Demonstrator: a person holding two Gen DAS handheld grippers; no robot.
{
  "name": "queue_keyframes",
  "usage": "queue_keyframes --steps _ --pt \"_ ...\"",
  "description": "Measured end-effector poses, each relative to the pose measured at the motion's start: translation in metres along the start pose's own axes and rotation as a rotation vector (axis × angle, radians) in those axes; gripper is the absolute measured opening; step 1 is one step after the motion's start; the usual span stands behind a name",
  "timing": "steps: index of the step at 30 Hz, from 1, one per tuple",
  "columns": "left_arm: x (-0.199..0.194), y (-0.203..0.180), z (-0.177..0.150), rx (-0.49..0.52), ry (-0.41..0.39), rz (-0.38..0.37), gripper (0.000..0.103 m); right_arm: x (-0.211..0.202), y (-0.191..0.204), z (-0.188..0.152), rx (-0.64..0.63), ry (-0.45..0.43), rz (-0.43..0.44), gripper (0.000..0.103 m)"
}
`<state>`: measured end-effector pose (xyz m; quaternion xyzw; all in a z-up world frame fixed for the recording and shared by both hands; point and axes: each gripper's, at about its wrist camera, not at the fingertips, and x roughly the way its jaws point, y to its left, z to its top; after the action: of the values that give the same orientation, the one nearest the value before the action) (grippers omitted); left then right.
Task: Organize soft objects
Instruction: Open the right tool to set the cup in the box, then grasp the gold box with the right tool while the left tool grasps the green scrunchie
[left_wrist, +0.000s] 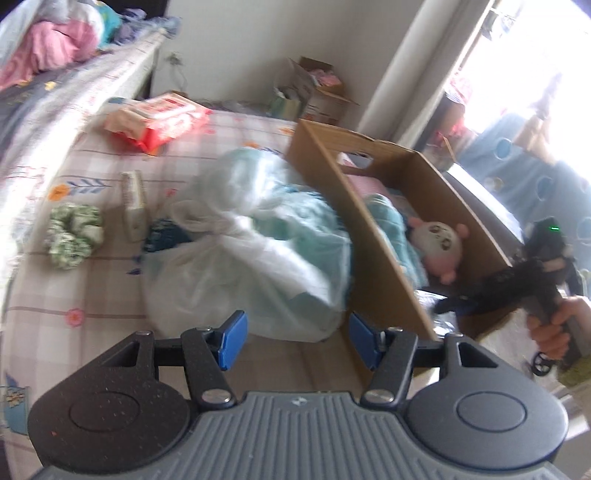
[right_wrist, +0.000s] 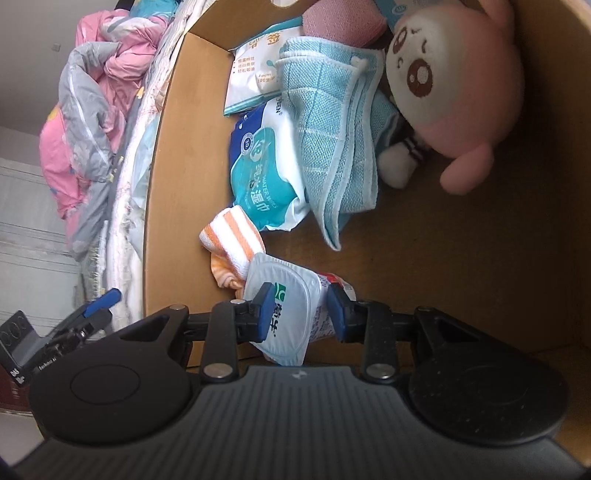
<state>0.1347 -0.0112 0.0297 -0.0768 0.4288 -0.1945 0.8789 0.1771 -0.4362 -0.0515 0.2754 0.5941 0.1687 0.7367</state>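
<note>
Gripping a white tissue pack (right_wrist: 286, 314) between its blue pads, your right tool (right_wrist: 301, 312) sits inside the cardboard box (right_wrist: 177, 177), just beside an orange-striped cloth (right_wrist: 231, 240). Deeper in the box lie a blue towel (right_wrist: 332, 122), wet-wipe packs (right_wrist: 258, 177) and a pink plush toy (right_wrist: 454, 85). Your left tool (left_wrist: 297, 341) hangs spread apart and empty over the bed (left_wrist: 55, 295), near a plastic bag (left_wrist: 251, 236) and a green scrunchie (left_wrist: 74, 234).

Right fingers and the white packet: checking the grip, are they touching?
Touching. The right wrist view shows both blue fingers pressed against the white packet, one on each side, inside the cardboard box.
</note>
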Motion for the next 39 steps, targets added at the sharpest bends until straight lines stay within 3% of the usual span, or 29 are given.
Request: queue_keyframes --steps 2,5,8,12,15,18,21,26,32,37,39 --pt "-0.007 0.008 -0.004 -0.003 -0.023 0.037 0.066 -0.009 0.009 0.000 -0.038 -0.024 -0.052 0.035" --pt "-0.013 0.020 -0.007 -0.013 -0.051 0.077 0.069 -0.025 0.032 0.003 -0.109 -0.088 -0.130 0.055" --pt "-0.022 0.034 -0.010 -0.016 -0.085 0.137 0.072 -0.040 0.061 0.011 -0.188 -0.151 -0.168 0.058" --pt "-0.028 0.051 -0.009 -0.018 -0.129 0.226 0.073 -0.047 0.111 0.026 -0.290 -0.202 -0.111 0.061" --pt "-0.029 0.060 -0.007 0.008 -0.200 0.314 0.072 -0.032 0.158 0.039 -0.378 -0.192 -0.038 0.064" --pt "-0.017 0.066 -0.001 0.063 -0.213 0.388 0.071 0.001 0.207 0.056 -0.445 -0.141 0.035 0.066" --pt "0.005 0.077 0.009 0.108 -0.186 0.416 0.068 0.044 0.252 0.077 -0.494 -0.061 0.090 0.066" --pt "0.048 0.100 0.024 0.156 -0.135 0.432 0.057 0.128 0.312 0.115 -0.553 0.050 0.065 0.066" --pt "0.086 0.122 0.035 0.150 -0.102 0.426 0.052 0.228 0.337 0.149 -0.533 0.150 -0.010 0.065" --pt "0.100 0.137 0.038 0.118 -0.083 0.434 0.048 0.280 0.335 0.154 -0.515 0.223 -0.048 0.062" --pt "0.102 0.142 0.038 0.107 -0.079 0.436 0.044 0.290 0.332 0.154 -0.513 0.232 -0.057 0.056"
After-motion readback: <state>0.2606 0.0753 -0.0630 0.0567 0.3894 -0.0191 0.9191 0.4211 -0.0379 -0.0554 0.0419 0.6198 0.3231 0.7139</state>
